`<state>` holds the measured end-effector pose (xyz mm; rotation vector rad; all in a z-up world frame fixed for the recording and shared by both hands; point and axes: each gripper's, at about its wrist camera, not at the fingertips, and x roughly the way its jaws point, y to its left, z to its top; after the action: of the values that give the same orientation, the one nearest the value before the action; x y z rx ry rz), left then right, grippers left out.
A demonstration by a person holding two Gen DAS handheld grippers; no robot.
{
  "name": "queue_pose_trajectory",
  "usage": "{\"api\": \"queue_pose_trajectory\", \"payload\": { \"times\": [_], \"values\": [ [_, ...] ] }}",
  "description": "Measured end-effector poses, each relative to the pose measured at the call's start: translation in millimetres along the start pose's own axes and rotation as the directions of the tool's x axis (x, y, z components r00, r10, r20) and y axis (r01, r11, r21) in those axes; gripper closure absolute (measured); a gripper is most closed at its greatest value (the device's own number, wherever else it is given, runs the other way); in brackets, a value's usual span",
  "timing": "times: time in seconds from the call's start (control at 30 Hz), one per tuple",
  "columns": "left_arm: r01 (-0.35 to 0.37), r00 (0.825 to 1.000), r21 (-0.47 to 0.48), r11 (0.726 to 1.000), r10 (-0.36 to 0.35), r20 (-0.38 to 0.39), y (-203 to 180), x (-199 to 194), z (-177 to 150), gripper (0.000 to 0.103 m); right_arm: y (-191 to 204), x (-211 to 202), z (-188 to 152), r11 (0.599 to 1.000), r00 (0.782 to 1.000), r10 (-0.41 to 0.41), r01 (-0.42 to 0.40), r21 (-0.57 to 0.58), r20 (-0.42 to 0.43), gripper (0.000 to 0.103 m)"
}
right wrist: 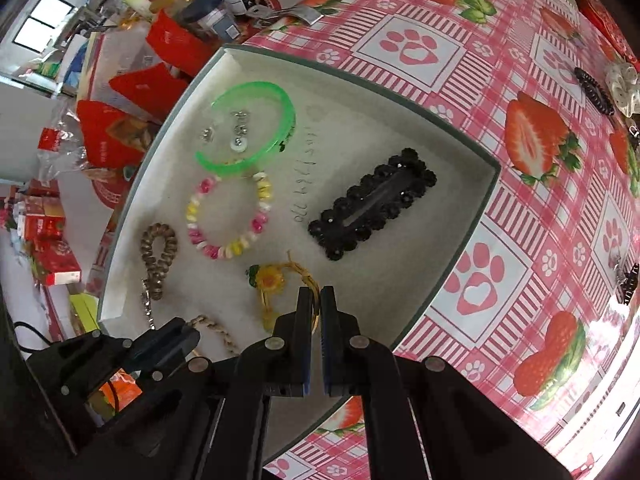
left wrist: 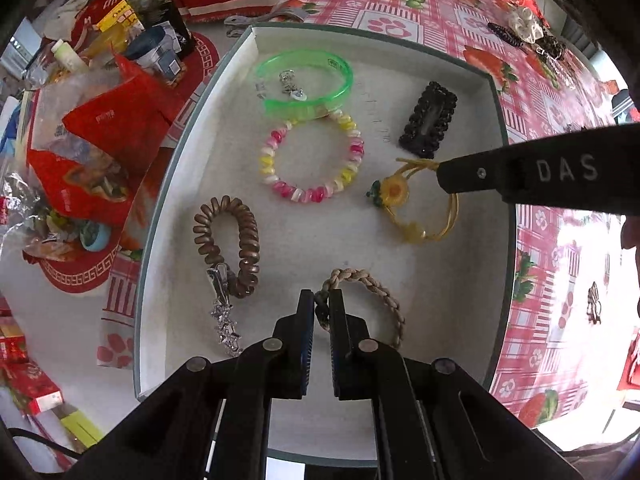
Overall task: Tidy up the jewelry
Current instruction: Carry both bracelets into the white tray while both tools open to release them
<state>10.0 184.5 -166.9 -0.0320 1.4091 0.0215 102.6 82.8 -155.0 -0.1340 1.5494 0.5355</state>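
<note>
sitting on a pink strawberry-and-paw tablecloth (right wrist: 472, 128), a shallow white box (left wrist: 496, 240) holds the jewelry. going l to r in the left wrist view: clutter of red packets (left wrist: 108, 136) lies outside the box's left edge. inside, a brown coil band (left wrist: 228, 240) w/ a silver clip charm (left wrist: 224, 320) lies near the left wall. above it, a green bangle (left wrist: 308, 80) rests at the far side w/ small silver earrings (left wrist: 290, 86) inside its ring; the bangle's near edge overlaps a pink-yellow bead bracelet (left wrist: 312, 156) just below. at bottom center the left gripper (left wrist: 322, 308) is clenched on the dark end of a braided tan bracelet (left wrist: 368, 292), whose loop curves off to the right on the box floor. further r, a black beaded hair clip (left wrist: 428, 120) lies flat near the far right corner. just below it a yellow flower hair tie (left wrist: 416, 208) lies on the floor, its cord pinched at the top by the right gripper (right wrist: 316, 304), fingers nearly together around the cord. beyond the box's right side, a black coil tie (right wrist: 594, 90) and a white scrunchie (right wrist: 622, 84) sit on the cloth, well apart from the box.
</note>
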Motion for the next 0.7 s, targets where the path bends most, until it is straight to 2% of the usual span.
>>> {"api": "queue_pose_trajectory", "payload": {
  "times": [0.33,0.47,0.57,0.7],
  "values": [
    [-0.044,0.999,0.026,0.999,0.044,-0.005,-4.1,3.5,1.9,0.09,-0.1,16.2,8.1,1.0,0.999,-0.012,0.012,-0.004,-0.03,0.097],
    [-0.053,0.999,0.033,0.998,0.053,-0.005,-6.4,1.6,0.3,0.09,-0.3,22.8,10.7,1.0,0.999,0.001,-0.001,0.002,-0.041,0.076],
    [-0.055,0.998,0.033,0.998,0.055,-0.01,-7.2,0.3,0.0,0.09,5.9,23.5,14.1,1.0,0.999,-0.012,0.012,-0.006,-0.04,0.053],
    [-0.056,0.998,0.037,0.998,0.057,-0.009,-6.4,-1.0,1.1,0.09,8.3,15.2,19.8,1.0,1.0,0.009,-0.009,0.014,-0.016,0.053]
  ]
}}
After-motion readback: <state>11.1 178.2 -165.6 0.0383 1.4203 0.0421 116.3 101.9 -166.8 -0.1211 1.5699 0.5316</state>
